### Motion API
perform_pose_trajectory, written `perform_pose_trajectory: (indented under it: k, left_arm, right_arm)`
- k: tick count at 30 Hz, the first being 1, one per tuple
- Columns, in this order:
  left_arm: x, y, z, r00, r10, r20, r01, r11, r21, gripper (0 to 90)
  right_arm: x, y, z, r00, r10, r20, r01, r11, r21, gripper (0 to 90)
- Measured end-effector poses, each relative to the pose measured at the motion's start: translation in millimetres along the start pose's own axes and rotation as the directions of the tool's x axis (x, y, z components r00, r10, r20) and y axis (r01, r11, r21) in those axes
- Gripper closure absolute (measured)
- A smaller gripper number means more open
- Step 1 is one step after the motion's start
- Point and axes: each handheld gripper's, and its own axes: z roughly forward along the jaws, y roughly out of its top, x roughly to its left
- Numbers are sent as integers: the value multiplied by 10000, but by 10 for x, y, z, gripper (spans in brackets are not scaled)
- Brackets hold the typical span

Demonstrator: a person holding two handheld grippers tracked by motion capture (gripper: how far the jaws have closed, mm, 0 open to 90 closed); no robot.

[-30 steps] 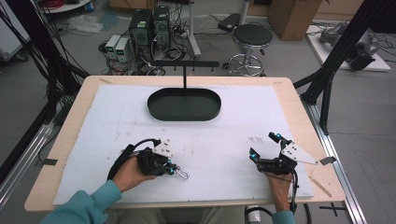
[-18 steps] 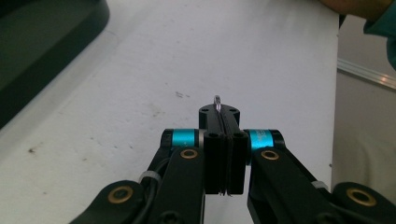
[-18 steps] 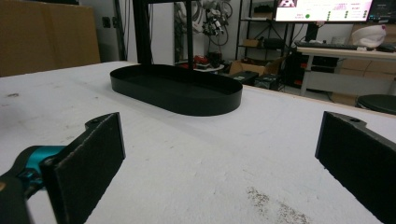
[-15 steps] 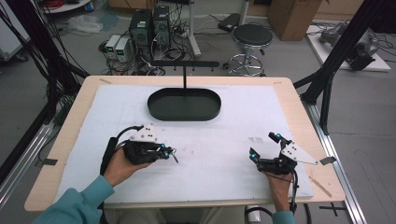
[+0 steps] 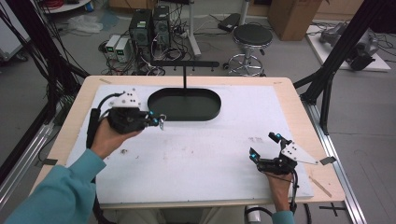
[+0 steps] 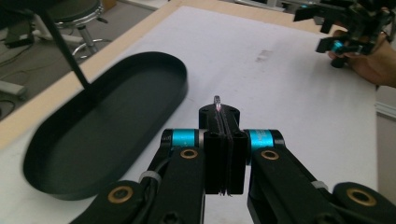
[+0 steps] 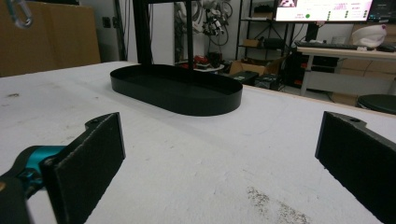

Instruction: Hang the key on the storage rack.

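White tabletop (image 5: 210, 154) w/ black oval tray (image 5: 184, 103); cluttered lab.

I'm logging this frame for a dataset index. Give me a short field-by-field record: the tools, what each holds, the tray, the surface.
left tool: shut on a small metal clip, held above the table beside the tray's left end
right tool: open, holding nothing, low over the near right of the table
tray: black, oval, nothing visible in it, at the far middle of the table
table cover: white sheet with a few dark smudges
post: thin black T-shaped stand behind the tray
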Motion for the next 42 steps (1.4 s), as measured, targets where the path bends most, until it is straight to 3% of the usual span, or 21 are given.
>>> perform_pose_trajectory:
  k: [6,14,22,26,34,42]
  left_arm:
    - [269,252,-31,9986,-18,-527,11,9999,-134,886]
    - [495,455,-2,9981,-159,-599,155,9999,-64,885]
    - [717,619,60,9958,-152,-908,187,9991,381,885]
    - [833,678,120,9943,-362,-1006,408,9982,432,885]
    - [1018,718,243,9931,-413,-1100,503,9955,803,885]
    - [1205,721,308,9887,-745,-1304,852,9933,784,885]
  right_arm:
    - [1,0,0,10000,43,0,-43,10000,-2,8]
    - [0,0,0,10000,32,-2,-32,10000,-19,8]
    - [1,0,-1,10000,19,-9,-19,10000,-13,8]
    - [-2,0,-1,10000,40,-8,-40,10000,-16,8]
    - [1,0,-1,10000,48,-5,-48,10000,-13,7]
    - [0,-1,-1,10000,45,4,-45,10000,-8,7]
